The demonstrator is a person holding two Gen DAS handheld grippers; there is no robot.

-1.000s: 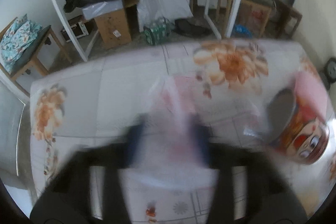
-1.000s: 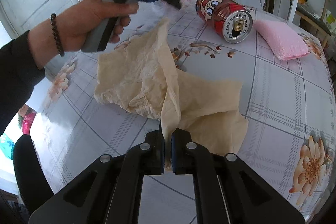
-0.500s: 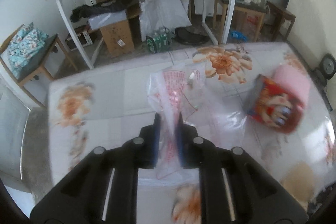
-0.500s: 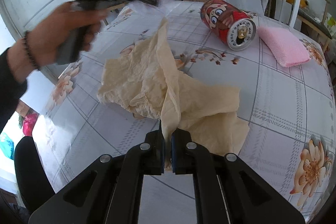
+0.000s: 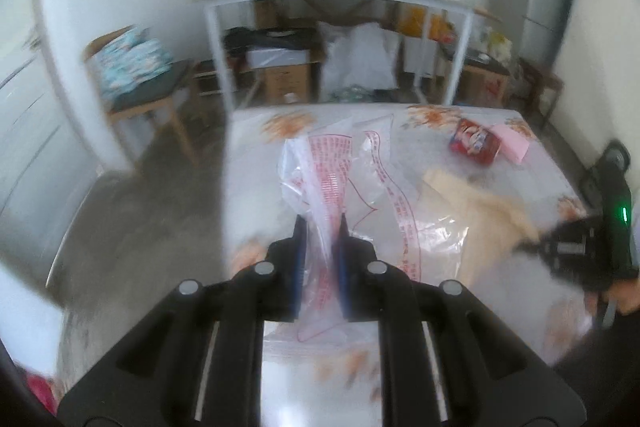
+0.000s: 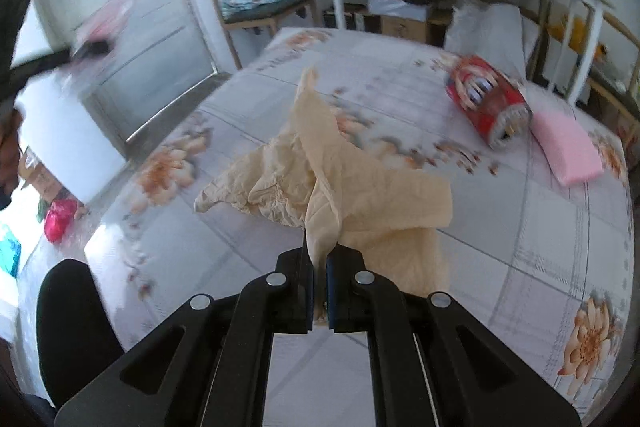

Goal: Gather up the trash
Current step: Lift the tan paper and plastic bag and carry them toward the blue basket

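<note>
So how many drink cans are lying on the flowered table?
1: a red cartoon-printed metal can on its side at the table's far right, next to the pink sponge. Others may be hidden.

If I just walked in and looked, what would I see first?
First, the left gripper pinching a clear plastic bag with red print, which hangs over the near edge of the flowery table. Next, the right gripper pinching a crumpled beige paper mid-table. Behind lies a red cartoon can on its side, right beside a pink sponge.
</note>
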